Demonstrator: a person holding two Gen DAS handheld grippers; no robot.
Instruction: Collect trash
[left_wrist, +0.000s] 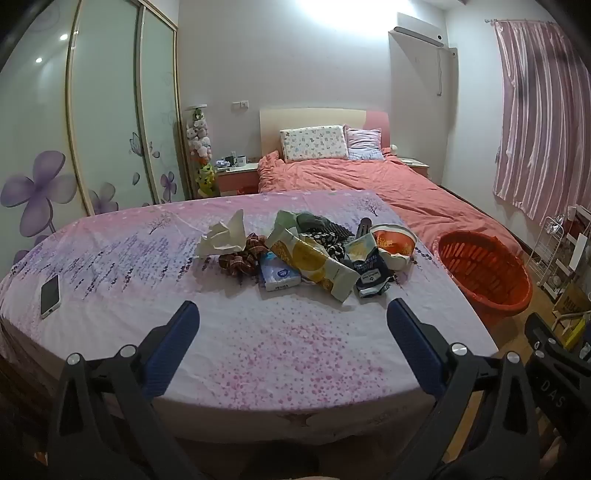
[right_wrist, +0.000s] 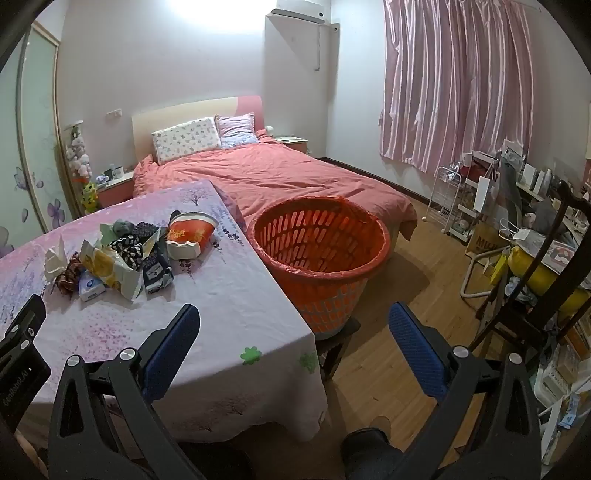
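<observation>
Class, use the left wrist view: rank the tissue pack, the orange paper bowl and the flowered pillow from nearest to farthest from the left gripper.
1. Tissue pack: on the table, front of the trash pile, just ahead of the open left gripper.
2. Orange paper bowl: back right of the pile.
3. Flowered pillow: at the head of the bed, far behind.

A phone (left_wrist: 50, 295) lay on the tablecloth (left_wrist: 258, 332) (near its left edge); behind stood a bed (left_wrist: 369, 181), wardrobe (left_wrist: 103, 110) and curtain (right_wrist: 458, 81).
</observation>
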